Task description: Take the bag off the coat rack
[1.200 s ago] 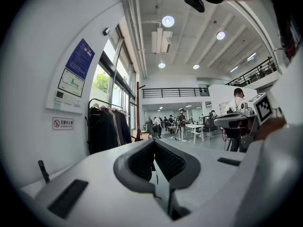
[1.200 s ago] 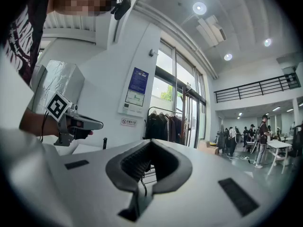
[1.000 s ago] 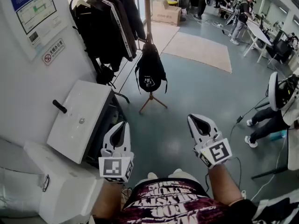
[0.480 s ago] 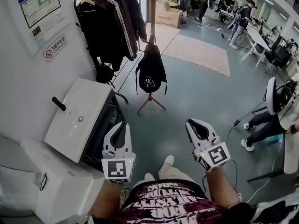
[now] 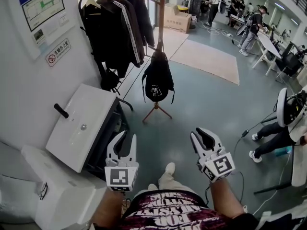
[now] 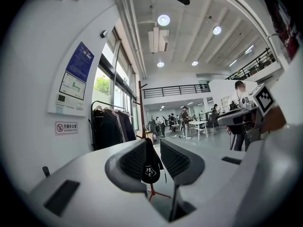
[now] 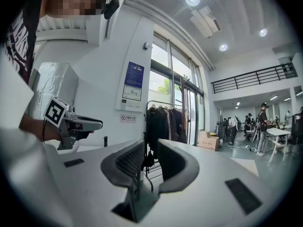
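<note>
The black bag (image 5: 157, 78) hangs by its top from the wooden coat rack (image 5: 161, 13), its body against the pole above the rack's splayed feet on the grey floor (image 5: 201, 104). It is well ahead of both grippers, and neither touches it.

The left gripper (image 5: 126, 140) is held low in front of the person, near the corner of a white cabinet (image 5: 81, 123). Its fingers stand apart with nothing in their grasp; in the left gripper view the far-off bag (image 6: 150, 167) shows through the gap between them.

The right gripper (image 5: 201, 137) is held beside it at about the same height. Its fingers are opening, and they too are empty; the right gripper view shows only the distant dark coats (image 7: 163, 122) through the gap between the right gripper's (image 7: 150, 148) fingers.

Those coats (image 5: 117, 28) hang on a rail against the wall, just left of the coat rack. A pale rug (image 5: 206, 56) lies on the floor beyond the bag, and a cardboard box (image 5: 177, 18) sits farther back. People stand around desks at the far right of the room
</note>
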### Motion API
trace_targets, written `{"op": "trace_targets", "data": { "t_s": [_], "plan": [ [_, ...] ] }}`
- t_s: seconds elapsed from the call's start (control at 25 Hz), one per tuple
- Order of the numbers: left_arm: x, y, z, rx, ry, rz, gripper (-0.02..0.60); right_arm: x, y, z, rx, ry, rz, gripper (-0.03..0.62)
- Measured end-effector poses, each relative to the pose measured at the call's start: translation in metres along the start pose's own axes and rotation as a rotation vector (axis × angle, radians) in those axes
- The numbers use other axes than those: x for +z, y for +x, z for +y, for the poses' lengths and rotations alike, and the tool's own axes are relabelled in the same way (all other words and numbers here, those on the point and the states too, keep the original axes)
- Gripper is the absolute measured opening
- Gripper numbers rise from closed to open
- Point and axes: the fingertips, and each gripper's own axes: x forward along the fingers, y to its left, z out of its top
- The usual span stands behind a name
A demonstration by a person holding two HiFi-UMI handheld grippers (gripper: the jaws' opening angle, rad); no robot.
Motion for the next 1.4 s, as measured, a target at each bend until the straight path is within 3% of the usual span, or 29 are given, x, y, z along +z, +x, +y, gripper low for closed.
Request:
{"op": "trace_targets", "data": {
  "t_s": [0.36,0.84,1.04,1.28,1.4],
  "plan": [
    [-0.006,0.059,0.006,-0.009,0.021,0.042,0.084,-0.01,0.036,-0.04,-0.006,0.045,0.012,0.101],
    [-0.007,0.132,0.021,-0.014,-0.015,0.047,0.084,-0.011,0.094,-0.09,0.027,0.03,0.017,0.11],
    [-0.003,0.156,0.02,-0.004,0.007,0.052,0.084,-0.01,0.116,-0.106,0.049,0.028,0.018,0.112],
    [0.0,0.187,0.022,0.02,-0.022,0.051,0.084,-0.009,0.133,-0.131,0.076,0.008,0.024,0.118],
    [0.006,0.202,0.016,0.041,0.01,0.032,0.084,-0.009,0.136,-0.152,0.071,0.008,0.015,0.12]
  ]
}}
